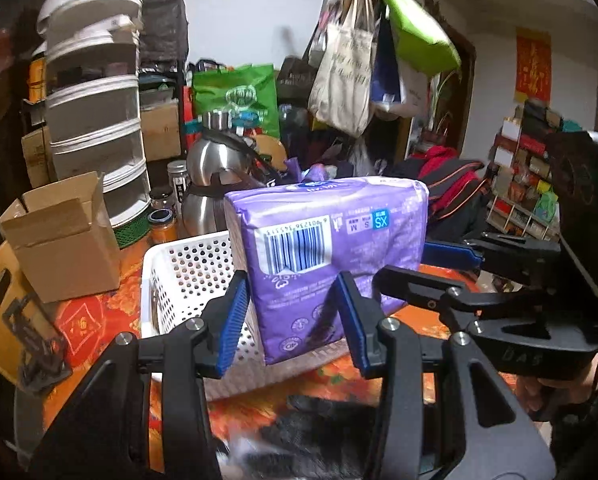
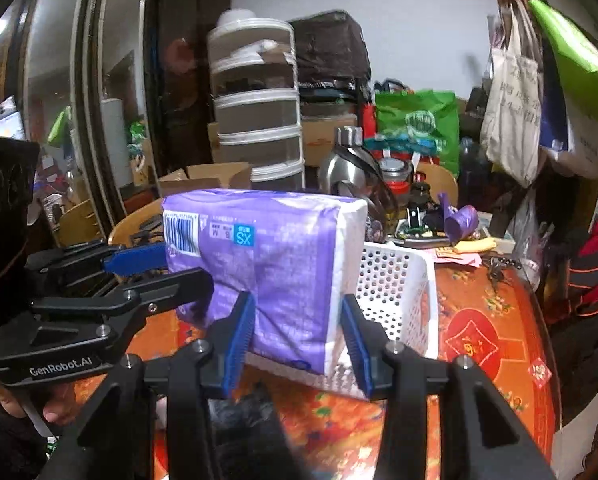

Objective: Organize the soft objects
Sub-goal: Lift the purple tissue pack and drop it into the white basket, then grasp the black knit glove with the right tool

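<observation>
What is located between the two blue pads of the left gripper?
In the left wrist view, the purple pack stands between the left gripper fingers, above the white basket.

The pack (image 1: 331,248) stands upright in the middle of the left wrist view, over the near right part of the basket (image 1: 187,276), which sits on the surface (image 1: 83,320) and reaches out toward 9 o'clock. The left tool (image 1: 293,316) has one finger on each side of the pack's lower end. The right tool (image 1: 451,256) comes in from 3 o'clock, at the pack's right end. A cardboard box (image 1: 63,240) lies at 9 o'clock of the basket. A kettle (image 1: 211,176) stands behind the basket at 12 o'clock, with jars (image 1: 163,216) between kettle and box. A drawer tower (image 1: 95,120) rises behind the box at 11 o'clock. Bags (image 1: 347,68) hang behind the pack at 1 o'clock.
</observation>
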